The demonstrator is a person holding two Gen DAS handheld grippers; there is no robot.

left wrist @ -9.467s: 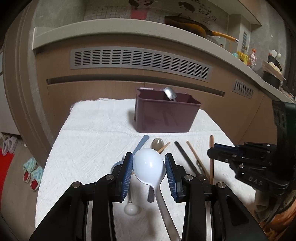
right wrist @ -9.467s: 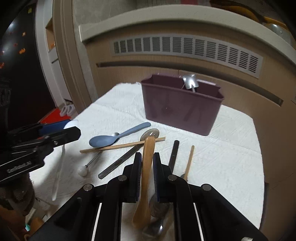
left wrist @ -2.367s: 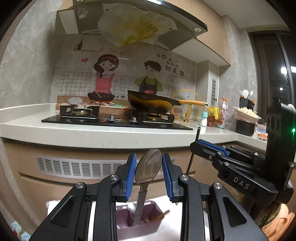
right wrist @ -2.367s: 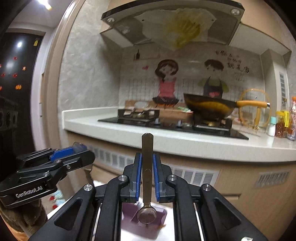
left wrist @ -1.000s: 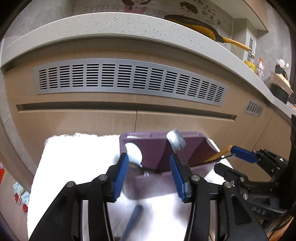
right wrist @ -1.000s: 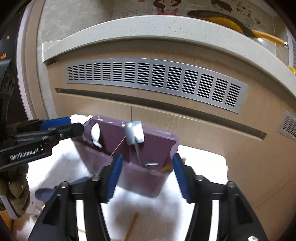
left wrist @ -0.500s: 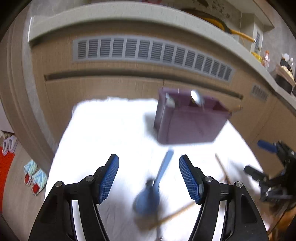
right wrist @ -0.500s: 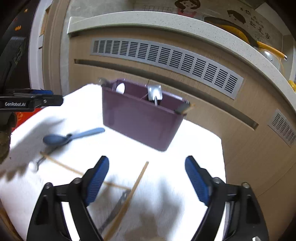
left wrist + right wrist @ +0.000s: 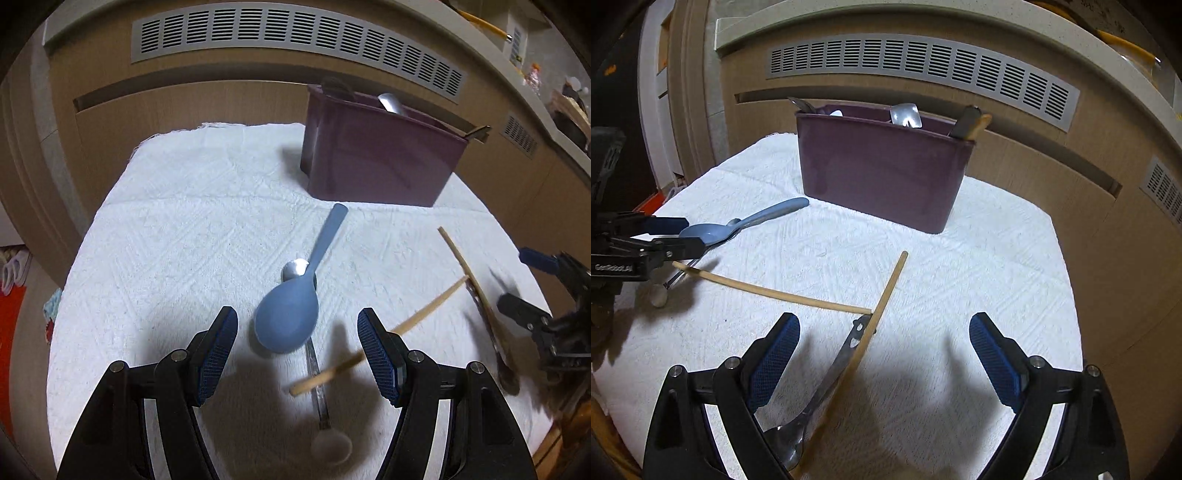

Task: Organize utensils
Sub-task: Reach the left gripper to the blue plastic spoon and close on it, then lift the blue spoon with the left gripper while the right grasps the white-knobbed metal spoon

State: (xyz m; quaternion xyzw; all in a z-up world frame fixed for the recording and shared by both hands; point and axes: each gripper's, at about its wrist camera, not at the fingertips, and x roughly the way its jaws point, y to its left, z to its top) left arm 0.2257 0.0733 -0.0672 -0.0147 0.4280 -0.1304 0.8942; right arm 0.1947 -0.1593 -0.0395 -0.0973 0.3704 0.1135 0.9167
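Item: purple bin (image 9: pixel 882 177), upper centre of the right wrist view, on a white cloth (image 9: pixel 192 206) over the table; it now carries several handles and bowls at its rim, more than nine seconds ago, when a single metal spoon stood in it. The white spoon and the wooden spoon pinched back then, and the two metal pieces held two seconds ago, are no longer between any pads; judged dropped into the bin. Left hand-held gripper (image 9: pixel 297 350): spread, nothing between the pads, lower centre of the left wrist view, over the bowl of the blue spoon (image 9: pixel 291 314). That spoon lies on a thin metal utensil (image 9: pixel 319 384) whose round tip shows lower in the frame. Right hand-held gripper (image 9: pixel 884 365): jaws opening wide, pressing on nothing, though a chopstick (image 9: pixel 864 332) and a metal spoon (image 9: pixel 827 384) pass on the cloth below the gap. A second chopstick (image 9: pixel 768 291) runs left from there towards the left gripper. Both views have swung from the stove wall down to the cloth within two seconds. Reading: one delivery finished, next pick beginning; four or five pieces remain loose on the cloth, so the task seems about half done.
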